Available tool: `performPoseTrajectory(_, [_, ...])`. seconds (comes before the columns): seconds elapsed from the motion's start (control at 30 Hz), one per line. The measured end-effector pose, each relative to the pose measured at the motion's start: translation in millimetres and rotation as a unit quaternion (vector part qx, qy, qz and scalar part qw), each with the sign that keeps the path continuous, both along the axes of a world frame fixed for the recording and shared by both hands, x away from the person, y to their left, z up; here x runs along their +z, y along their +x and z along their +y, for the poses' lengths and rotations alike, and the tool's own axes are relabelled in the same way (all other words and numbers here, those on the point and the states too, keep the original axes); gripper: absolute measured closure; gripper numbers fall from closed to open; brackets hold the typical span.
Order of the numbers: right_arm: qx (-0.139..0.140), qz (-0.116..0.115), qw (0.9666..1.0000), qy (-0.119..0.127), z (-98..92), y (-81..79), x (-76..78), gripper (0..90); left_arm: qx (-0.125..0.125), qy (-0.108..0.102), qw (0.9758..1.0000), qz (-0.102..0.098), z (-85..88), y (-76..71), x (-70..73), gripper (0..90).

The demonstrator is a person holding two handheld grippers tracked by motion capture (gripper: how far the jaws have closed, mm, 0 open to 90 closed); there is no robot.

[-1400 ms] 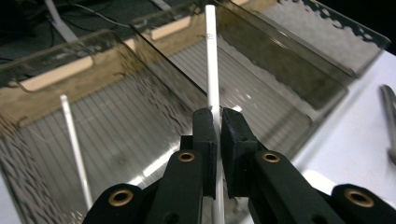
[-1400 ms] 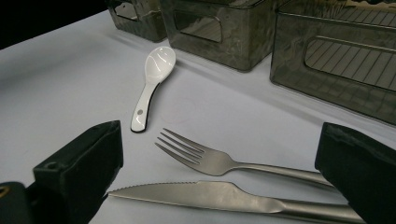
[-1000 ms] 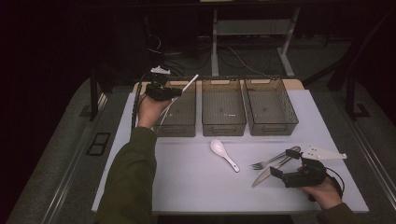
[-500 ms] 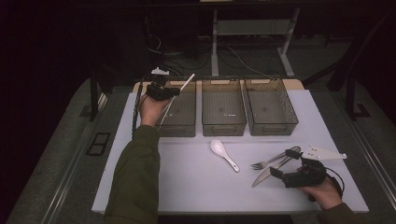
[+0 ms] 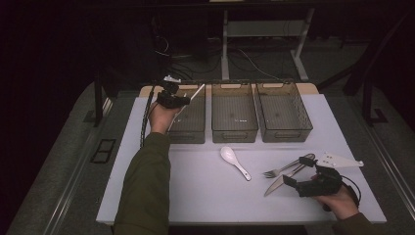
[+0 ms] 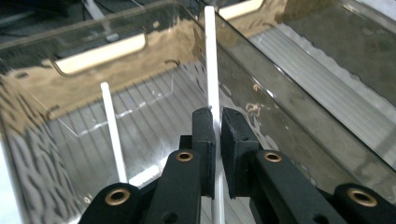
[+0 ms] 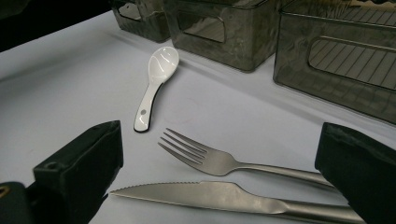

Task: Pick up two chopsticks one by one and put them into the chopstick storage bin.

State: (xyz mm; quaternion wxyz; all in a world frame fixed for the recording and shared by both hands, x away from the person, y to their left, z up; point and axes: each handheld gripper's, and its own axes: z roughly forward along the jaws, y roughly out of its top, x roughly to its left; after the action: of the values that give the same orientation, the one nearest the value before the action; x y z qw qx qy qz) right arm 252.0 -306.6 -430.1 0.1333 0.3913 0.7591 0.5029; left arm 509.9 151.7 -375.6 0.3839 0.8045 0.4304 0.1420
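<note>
A: How much room is there along the table (image 5: 147,196) edges?

B: Plenty on the near left, where the white top lies bare. The three smoky clear bins sit in a row at the far edge, close beside each other. The right gripper (image 5: 298,180) rests near the front right corner, jaws spread wide, with the fork (image 5: 286,167) and the knife (image 5: 284,177) lying side by side just ahead of it.

A: And the left one?

B: The left gripper (image 5: 183,100) is held over the left bin (image 5: 192,128), jaws pinched on a white chopstick (image 5: 196,91) that angles up and away.

A: What does its own camera add?

B: In the left gripper view the chopstick (image 6: 211,79) runs straight up between the two black jaws, and a second white chopstick (image 6: 113,135) lies on the ribbed floor of the bin (image 6: 289,107); the high view is too dim to show that one.

A: The right gripper view?

B: It shows the knife's (image 7: 210,193) serrated edge, the fork's (image 7: 205,156) tines raised off the table, and the white ceramic spoon (image 7: 155,86) well apart from both, bowl toward the bins; the spoon (image 5: 235,162) lies near the table's middle
</note>
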Motion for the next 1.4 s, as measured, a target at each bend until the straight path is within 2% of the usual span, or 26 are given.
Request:
performPoseTrajectory(0.07, [0.000, 0.000, 1.0000, 0.000, 0.1, -0.1, 0.0, 1.1, 0.006, 0.001, 1.0000, -0.002, 0.2, -0.4, -0.1, 78.8])
performPoseTrajectory(0.3, [0.000, 0.000, 1.0000, 0.000, 0.1, 0.0, 0.0, 1.1, -0.001, 0.005, 1.0000, -0.008, -0.9, -3.7, 4.8, 72.4])
performPoseTrajectory(0.47, [-0.001, 0.000, 1.0000, -0.001, 0.4, 0.1, 0.0, 1.1, -0.015, -0.005, 0.9998, -0.011, -2.2, -9.7, 12.8, 66.8])
performPoseTrajectory(0.53, [0.000, 0.000, 1.0000, -0.001, 0.6, 0.2, 0.0, 1.1, -0.021, -0.017, 0.9996, -0.010, -2.9, -13.8, 16.2, 63.8])
performPoseTrajectory(0.73, [-0.002, 0.003, 1.0000, 0.000, 0.6, 2.1, -0.5, 1.1, -0.051, -0.049, 0.9973, -0.021, -7.2, -29.3, 23.6, 55.1])
performPoseTrajectory(0.9, [-0.002, 0.004, 1.0000, -0.004, 2.3, 2.1, -0.6, 1.1, -0.078, -0.031, 0.9962, -0.023, -11.3, -44.6, 24.5, 50.2])
performPoseTrajectory(1.03, [-0.002, 0.005, 1.0000, -0.006, 2.5, 1.9, -0.8, 1.1, -0.088, -0.040, 0.9951, -0.024, -14.4, -58.3, 24.0, 46.9])
performPoseTrajectory(1.13, [-0.002, 0.004, 1.0000, -0.005, 1.8, 1.5, -1.0, 1.1, -0.095, -0.034, 0.9945, -0.028, -15.6, -70.4, 24.4, 44.3])
performPoseTrajectory(1.4, [0.001, 0.003, 1.0000, -0.005, 2.6, 0.2, -0.5, 1.1, -0.115, -0.034, 0.9922, -0.035, -16.7, -95.6, 26.2, 38.2])
